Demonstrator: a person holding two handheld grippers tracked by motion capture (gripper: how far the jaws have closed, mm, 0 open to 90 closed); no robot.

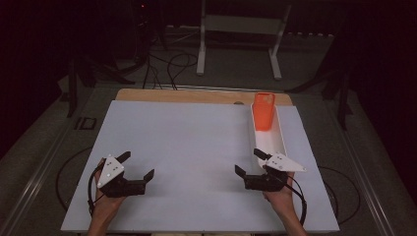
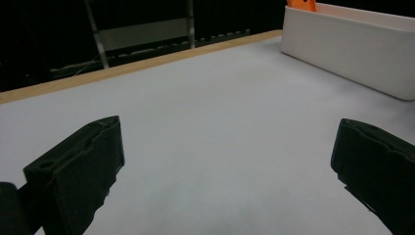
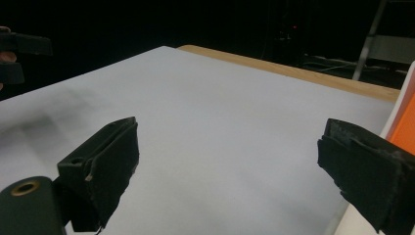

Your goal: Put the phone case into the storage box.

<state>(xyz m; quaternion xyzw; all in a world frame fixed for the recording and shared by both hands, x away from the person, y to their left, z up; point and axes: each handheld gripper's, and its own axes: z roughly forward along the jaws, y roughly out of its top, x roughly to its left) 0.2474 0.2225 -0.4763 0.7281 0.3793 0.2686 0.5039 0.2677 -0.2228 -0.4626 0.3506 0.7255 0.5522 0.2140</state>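
The counter (image 1: 196,147) lay under my hands as the biggest thing in sight, a broad pale sheet with a strip of bare wood (image 1: 196,96) along its far edge. Past that far edge stood a white metal frame (image 1: 241,29) on the dark floor, with black cables (image 1: 167,66) trailing near its left foot.

On the right side of the counter sat a long white tray (image 1: 278,140), running from near to far. Inside it, at the far end, an orange phone case (image 1: 264,112) leaned tilted against the end wall, its top rising above the rim. From my left gripper view the tray's side wall (image 2: 352,54) showed at the far right, with a corner of the orange case (image 2: 301,4) peeking over it.

My right gripper (image 1: 252,164) rested at the near right of the counter, just beside the near end of the tray, its jaws spread wide with nothing between them. One jaw was very close to the tray's near end; whether it touched, I could not tell. In the right gripper view the tray's wall and the orange case (image 3: 403,129) sat right beside the right-hand jaw.

My left gripper (image 1: 136,165) rested at the near left, well apart from the tray, jaws likewise spread wide and holding nothing, with bare counter between them.
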